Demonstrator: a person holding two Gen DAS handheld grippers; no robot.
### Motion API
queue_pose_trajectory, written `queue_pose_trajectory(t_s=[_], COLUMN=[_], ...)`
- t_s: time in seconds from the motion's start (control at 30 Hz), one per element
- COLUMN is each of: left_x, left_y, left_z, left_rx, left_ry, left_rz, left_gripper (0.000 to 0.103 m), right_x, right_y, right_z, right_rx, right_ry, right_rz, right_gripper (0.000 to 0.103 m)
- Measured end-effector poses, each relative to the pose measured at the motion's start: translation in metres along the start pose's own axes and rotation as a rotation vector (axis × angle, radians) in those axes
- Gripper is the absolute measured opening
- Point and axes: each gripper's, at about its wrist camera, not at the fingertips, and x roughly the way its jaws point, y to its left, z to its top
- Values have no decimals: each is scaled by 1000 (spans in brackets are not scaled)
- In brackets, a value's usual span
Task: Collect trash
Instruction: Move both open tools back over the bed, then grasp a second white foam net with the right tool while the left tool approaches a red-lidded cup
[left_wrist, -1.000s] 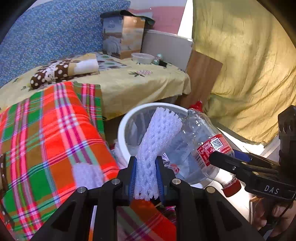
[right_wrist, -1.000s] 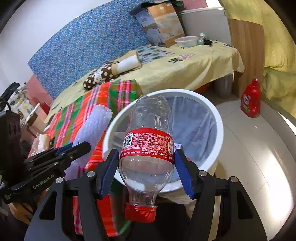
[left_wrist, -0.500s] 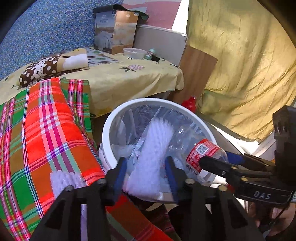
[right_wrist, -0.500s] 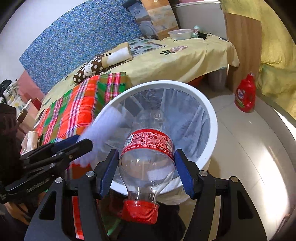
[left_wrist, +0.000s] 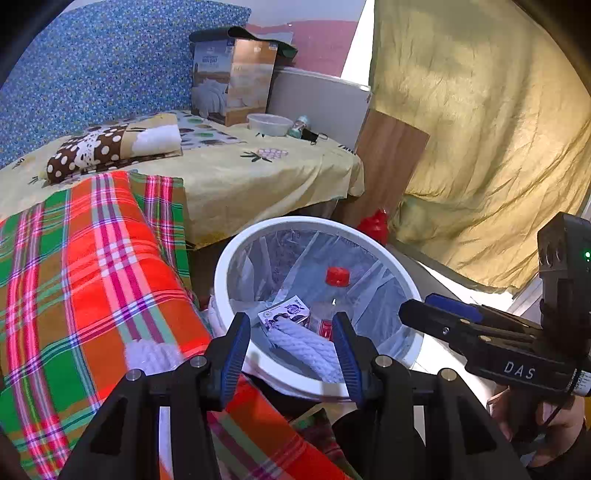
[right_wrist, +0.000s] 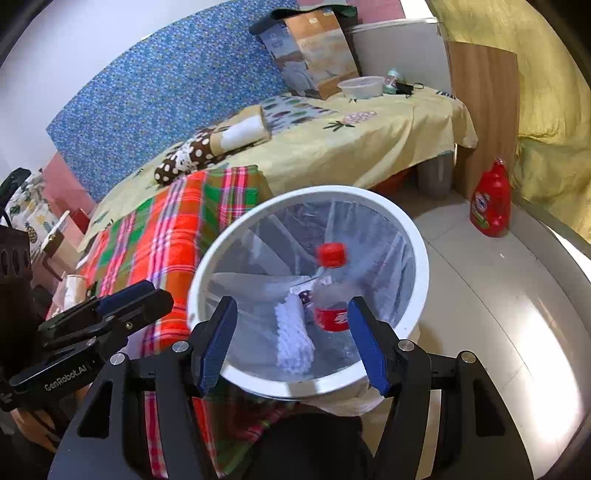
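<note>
A white bin (left_wrist: 314, 221) lined with a clear bag stands beside the bed. A white foam net sleeve (left_wrist: 306, 343) lies inside it, next to a clear cola bottle (left_wrist: 325, 317) with a red cap. My left gripper (left_wrist: 291, 343) hangs open over the bin's near rim with nothing between its pads. In the right wrist view the bottle (right_wrist: 330, 299) and the foam net (right_wrist: 295, 339) rest in the bin (right_wrist: 421, 258), and my right gripper (right_wrist: 291, 343) is open and empty above them. A second foam net (left_wrist: 151, 354) lies on the plaid blanket (left_wrist: 92, 277).
The bed with its yellow sheet (left_wrist: 240, 177) carries a box (left_wrist: 232, 81), a plastic bowl (left_wrist: 269, 123) and a spotted pillow (left_wrist: 92, 147). A red detergent bottle (right_wrist: 493, 206) stands on the floor by a wooden board (right_wrist: 484, 110). A yellow curtain (left_wrist: 480, 147) hangs to the right.
Both grippers opened. The foam net left the left gripper and the bottle left the right one; both now lie inside the bin.
</note>
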Motion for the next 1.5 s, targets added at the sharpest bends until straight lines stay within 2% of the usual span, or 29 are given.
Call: queue_pose_trajectory(t_s=[0.2,0.57,0.93,1.13,1.5], left_x=[-28,-74,-110,-132,-168], left_y=[10,43,82,103,141], left_z=[-10,-41,-74,-85,-108], left_rx=[-28,-108,-200,-247,-318], left_ry=[-31,-64,-76,-109,-134], left_rz=[8,107,233,302,473], left_gripper=[46,46,46,46,46], right_x=[-8,-11,0,7,25], right_y=[16,55,95,114,134], right_z=[-2,-15,-30,-34,-42], right_rx=[-36,-120,-189,-221,-260], right_ry=[-27,-41,1,23,72], right_rz=[35,119,198,229,229], right_gripper=[64,64,63,63,63])
